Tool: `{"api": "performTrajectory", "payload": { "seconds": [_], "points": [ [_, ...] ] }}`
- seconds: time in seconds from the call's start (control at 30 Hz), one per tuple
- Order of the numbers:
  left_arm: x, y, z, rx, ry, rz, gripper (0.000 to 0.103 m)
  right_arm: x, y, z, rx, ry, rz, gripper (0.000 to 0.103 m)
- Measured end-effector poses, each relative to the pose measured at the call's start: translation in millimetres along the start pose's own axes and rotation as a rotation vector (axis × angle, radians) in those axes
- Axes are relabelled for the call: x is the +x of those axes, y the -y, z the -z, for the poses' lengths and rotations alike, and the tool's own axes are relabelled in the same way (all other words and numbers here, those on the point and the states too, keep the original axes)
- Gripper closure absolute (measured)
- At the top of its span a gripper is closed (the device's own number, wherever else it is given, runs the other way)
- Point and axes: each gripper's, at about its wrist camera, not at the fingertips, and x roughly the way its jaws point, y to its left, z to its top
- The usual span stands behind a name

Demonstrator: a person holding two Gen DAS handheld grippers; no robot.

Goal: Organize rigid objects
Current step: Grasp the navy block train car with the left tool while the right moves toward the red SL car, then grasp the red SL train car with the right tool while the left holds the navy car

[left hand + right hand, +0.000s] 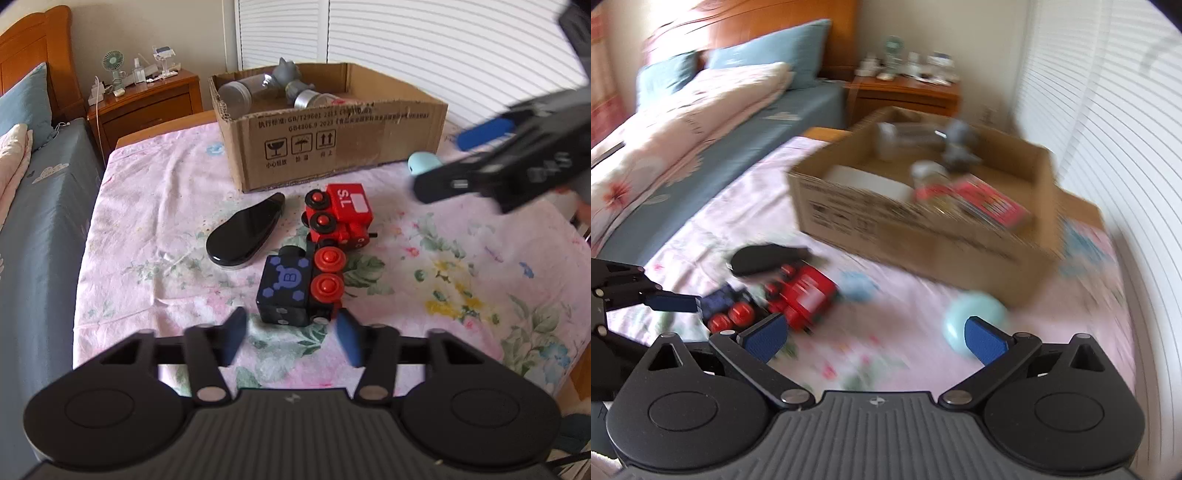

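A black-and-blue toy train car with red wheels lies on the pink floral sheet, just ahead of my open, empty left gripper. A red toy train car lies behind it, and a black oval case to its left. A pale blue round object sits by the cardboard box, partly hidden by my right gripper. In the blurred right wrist view my right gripper is open and empty, with the pale blue object near its right finger and the red car to the left.
The cardboard box holds jars, a grey figure and a red packet. A wooden nightstand and a bed with blue pillows stand to the left. White blinds are behind. The table's right edge is close.
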Motion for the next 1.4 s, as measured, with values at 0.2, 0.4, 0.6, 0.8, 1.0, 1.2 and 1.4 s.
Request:
{"api": "performTrajectory", "payload": {
  "seconds": [0.2, 0.4, 0.6, 0.8, 1.0, 1.2, 1.4],
  "points": [
    [0, 5, -4, 0.036, 0.056, 0.001, 0.03, 33, -22, -30, -0.039, -0.024, -0.027, 0.0],
    [5, 0, -7, 0.038, 0.056, 0.021, 0.03, 64, -36, -32, -0.073, -0.067, 0.009, 0.0],
    [11, -1, -10, 0.043, 0.059, 0.022, 0.031, 65, -25, -16, -0.046, -0.118, 0.019, 0.0],
    [19, 7, -15, 0.062, 0.041, 0.067, 0.026, 47, -5, 9, 0.015, -0.121, 0.029, 0.0],
    [20, 18, -13, 0.092, 0.029, 0.085, 0.026, 30, 8, 34, 0.068, -0.099, 0.007, 0.0],
    [24, 31, -14, 0.128, 0.003, 0.113, 0.026, 17, 12, 49, 0.061, -0.074, 0.015, 0.0],
    [19, 50, -14, 0.246, 0.038, 0.052, 0.027, -1, 30, 49, 0.094, -0.067, -0.023, 0.0]
  ]
}}
